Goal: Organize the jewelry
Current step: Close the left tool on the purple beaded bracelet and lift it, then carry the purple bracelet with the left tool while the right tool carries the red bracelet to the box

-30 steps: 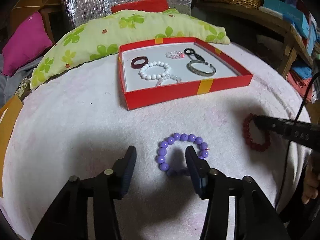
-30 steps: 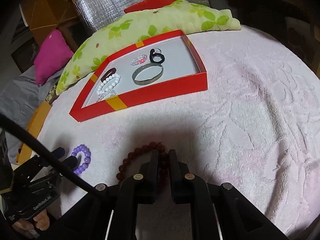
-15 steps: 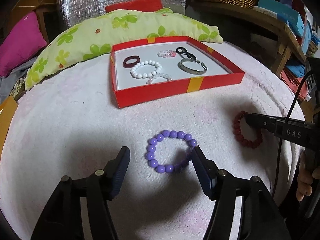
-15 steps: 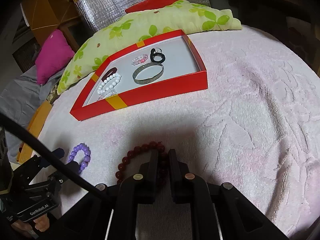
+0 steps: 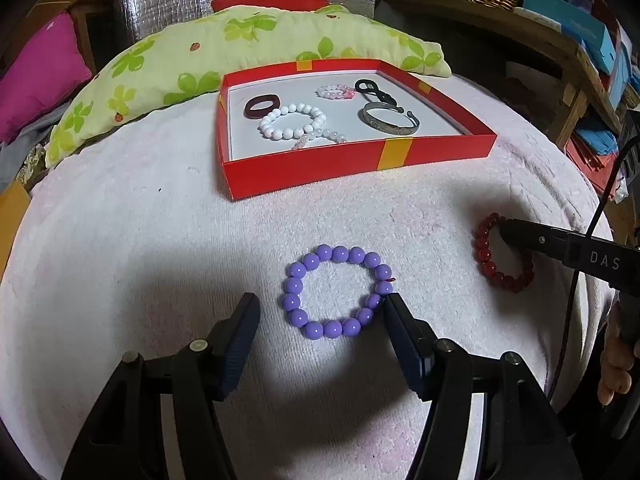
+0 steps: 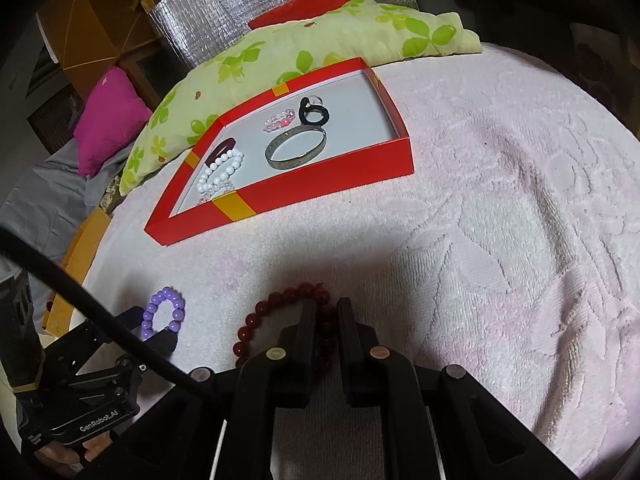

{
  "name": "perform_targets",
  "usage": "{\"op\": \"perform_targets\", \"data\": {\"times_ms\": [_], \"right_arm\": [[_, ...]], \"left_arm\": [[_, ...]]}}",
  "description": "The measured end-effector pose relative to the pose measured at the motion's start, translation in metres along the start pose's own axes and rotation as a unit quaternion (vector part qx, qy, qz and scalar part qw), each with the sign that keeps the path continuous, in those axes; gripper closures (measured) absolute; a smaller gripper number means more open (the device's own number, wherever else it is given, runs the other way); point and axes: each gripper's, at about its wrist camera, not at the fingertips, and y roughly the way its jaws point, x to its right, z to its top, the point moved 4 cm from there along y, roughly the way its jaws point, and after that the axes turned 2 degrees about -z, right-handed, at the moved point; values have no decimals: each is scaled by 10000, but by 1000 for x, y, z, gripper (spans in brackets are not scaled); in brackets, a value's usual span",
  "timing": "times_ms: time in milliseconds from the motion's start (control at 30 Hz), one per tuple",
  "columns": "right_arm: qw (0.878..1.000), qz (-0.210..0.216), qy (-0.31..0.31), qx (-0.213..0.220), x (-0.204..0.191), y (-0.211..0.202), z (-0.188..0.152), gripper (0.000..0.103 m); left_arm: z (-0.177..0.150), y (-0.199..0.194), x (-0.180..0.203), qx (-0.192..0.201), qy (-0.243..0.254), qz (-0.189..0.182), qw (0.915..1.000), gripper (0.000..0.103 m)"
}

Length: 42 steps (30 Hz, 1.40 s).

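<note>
On the pale pink towel [image 5: 120,240] in front of me, my left gripper [image 5: 320,312] stands with its jaws spread, and the purple bead bracelet [image 5: 336,292] lies flat between them; the right-hand finger's tip sits just against the beads on that side, the other finger stands clear, so nothing is pinched. My right gripper [image 6: 326,312] is clenched on the dark red bead bracelet [image 6: 280,304], its two fingers nipped together over the near right part of the loop, the rest of the beads curving away to the left on the towel. Beyond both, the red box [image 5: 360,164] with yellow bands rests against the green leaf-print pillow [image 5: 180,56]. Inside it lie a white bead bracelet [image 5: 292,122], a dark ring-shaped bangle [image 5: 262,106], a silver bangle [image 5: 390,122], a small pink bead piece [image 5: 336,92] and a black looped piece [image 5: 372,90].
</note>
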Motion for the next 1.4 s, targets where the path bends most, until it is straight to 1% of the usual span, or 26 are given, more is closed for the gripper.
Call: {"op": "perform_targets", "data": {"times_ms": [200, 233, 267, 400, 467, 500, 533, 667, 767, 867, 1067, 1233, 1333, 1400], "right_arm": [[10000, 66, 40, -4, 2, -1, 0, 90], [10000, 71, 39, -3, 2, -1, 0, 90], [10000, 75, 40, -3, 2, -1, 0, 90], [10000, 79, 48, -6, 2, -1, 0, 90], [10000, 84, 52, -6, 2, -1, 0, 90], [9999, 86, 56, -7, 2, -1, 0, 90], [9999, 91, 60, -10, 2, -1, 0, 90], [9999, 106, 67, -23, 2, -1, 0, 90], [9999, 83, 2, -76, 1, -2, -1, 90], [9998, 27, -158, -85, -3, -3, -2, 90], [9999, 119, -76, -88, 0, -5, -3, 91], [9999, 100, -91, -106, -1, -5, -2, 91], [9996, 213, 136, -142, 5, -4, -2, 90], [9994, 243, 178, -160, 6, -4, -1, 90]], "left_arm": [[0, -1, 0, 42, -15, -63, 10000, 39], [0, -1, 0, 55, -20, -101, 9999, 42], [-1, -2, 0, 68, -17, -126, 9999, 47], [0, -2, 3, 109, 59, -157, 9998, 56], [0, -3, 5, 143, 112, -196, 9996, 70], [0, -4, 6, 158, 136, -220, 9995, 75], [0, -4, 8, 162, 172, -257, 9994, 82], [-1, -5, 14, 177, 314, -303, 9989, 84], [-1, -6, 15, 189, 313, -348, 9987, 85], [0, -7, 14, 212, 283, -372, 9987, 94], [1, -9, 12, 238, 181, -405, 9987, 94], [3, -12, 8, 289, 63, -403, 9987, 94], [3, -12, 6, 272, -9, -453, 9986, 94], [3, -11, 6, 257, -30, -487, 9985, 94]]}}
